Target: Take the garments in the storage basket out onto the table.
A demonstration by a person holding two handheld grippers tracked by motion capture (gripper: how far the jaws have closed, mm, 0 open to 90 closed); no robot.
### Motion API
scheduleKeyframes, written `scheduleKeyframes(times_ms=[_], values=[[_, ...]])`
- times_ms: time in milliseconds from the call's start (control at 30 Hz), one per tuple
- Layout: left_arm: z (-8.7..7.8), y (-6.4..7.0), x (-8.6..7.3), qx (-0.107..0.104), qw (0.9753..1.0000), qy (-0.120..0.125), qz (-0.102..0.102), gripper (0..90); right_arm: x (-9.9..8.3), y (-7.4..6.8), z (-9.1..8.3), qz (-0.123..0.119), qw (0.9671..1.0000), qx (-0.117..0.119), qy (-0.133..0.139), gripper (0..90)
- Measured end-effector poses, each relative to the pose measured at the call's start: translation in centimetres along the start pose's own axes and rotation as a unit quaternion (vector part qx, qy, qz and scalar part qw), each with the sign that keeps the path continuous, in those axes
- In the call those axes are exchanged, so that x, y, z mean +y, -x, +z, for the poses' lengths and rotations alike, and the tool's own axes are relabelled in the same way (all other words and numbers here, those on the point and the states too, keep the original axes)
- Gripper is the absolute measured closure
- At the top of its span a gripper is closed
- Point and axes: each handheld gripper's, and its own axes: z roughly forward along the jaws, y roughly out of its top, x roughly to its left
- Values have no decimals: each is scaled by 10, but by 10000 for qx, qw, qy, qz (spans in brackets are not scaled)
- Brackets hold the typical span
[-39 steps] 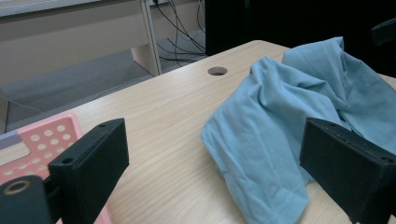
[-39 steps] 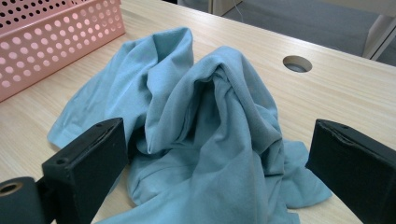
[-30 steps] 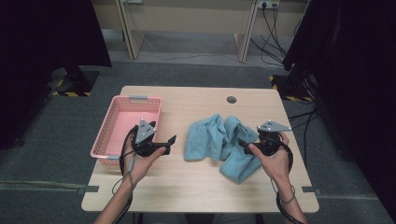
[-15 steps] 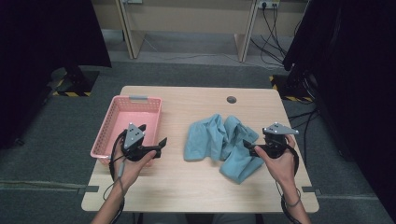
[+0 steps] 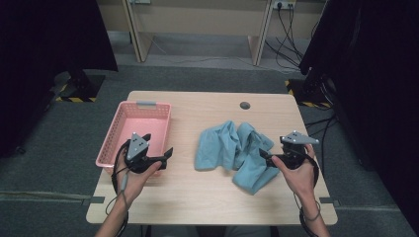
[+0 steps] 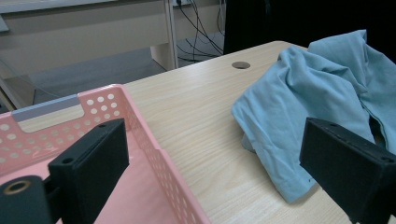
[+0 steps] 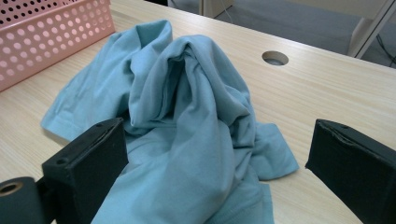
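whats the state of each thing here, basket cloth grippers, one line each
pink basket: upright on the table, nothing in it
blue cloth: crumpled in a heap on the table, ungripped
left gripper: open, holding nothing, over the basket's near corner
right gripper: open, holding nothing, at the cloth's edge

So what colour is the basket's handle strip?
Grey, on the pink basket; the handle strip shows best in the left gripper view.

The pink basket (image 7: 51, 32) is cut off by the frame edge.

left gripper (image 5: 165, 154) jaws apart, right gripper (image 5: 263, 155) likewise
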Motion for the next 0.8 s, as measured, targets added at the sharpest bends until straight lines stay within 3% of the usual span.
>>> scheduleKeyframes(times_ms=[800], values=[[-23,-13,-9,168,9997,94,-136,70,-15,12,-24,57,9998,-186,47,47]])
